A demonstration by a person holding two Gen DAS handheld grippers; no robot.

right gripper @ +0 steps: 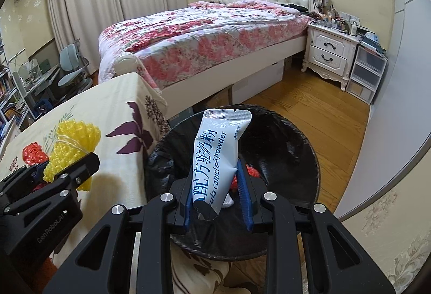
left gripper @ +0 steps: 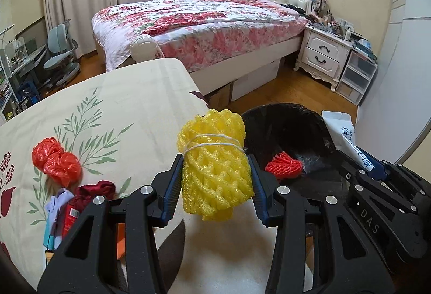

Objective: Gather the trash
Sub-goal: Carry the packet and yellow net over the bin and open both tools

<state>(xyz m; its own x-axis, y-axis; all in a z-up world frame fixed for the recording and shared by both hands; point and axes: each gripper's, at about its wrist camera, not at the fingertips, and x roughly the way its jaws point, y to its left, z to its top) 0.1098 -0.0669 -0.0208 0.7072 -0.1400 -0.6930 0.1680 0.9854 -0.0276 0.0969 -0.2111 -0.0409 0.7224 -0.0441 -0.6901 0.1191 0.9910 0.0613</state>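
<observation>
My left gripper (left gripper: 215, 180) is shut on a yellow foam net roll (left gripper: 214, 164) tied with white string, held above the table's right edge beside the black-lined trash bin (left gripper: 317, 116). It also shows in the right wrist view (right gripper: 72, 151). My right gripper (right gripper: 215, 194) is shut on a white and blue milk powder sachet (right gripper: 218, 156), held over the bin (right gripper: 296, 137). A red foam net (left gripper: 282, 166) lies inside the bin. A crumpled red plastic bag (left gripper: 56, 159) lies on the table.
The table (left gripper: 121, 105) has a cream floral cloth. More small trash (left gripper: 75, 202) lies at its front left. A bed (left gripper: 202, 21), a white nightstand (left gripper: 323, 54) and plastic drawers (left gripper: 355, 75) stand beyond on wood floor. A desk and chair (left gripper: 59, 54) are far left.
</observation>
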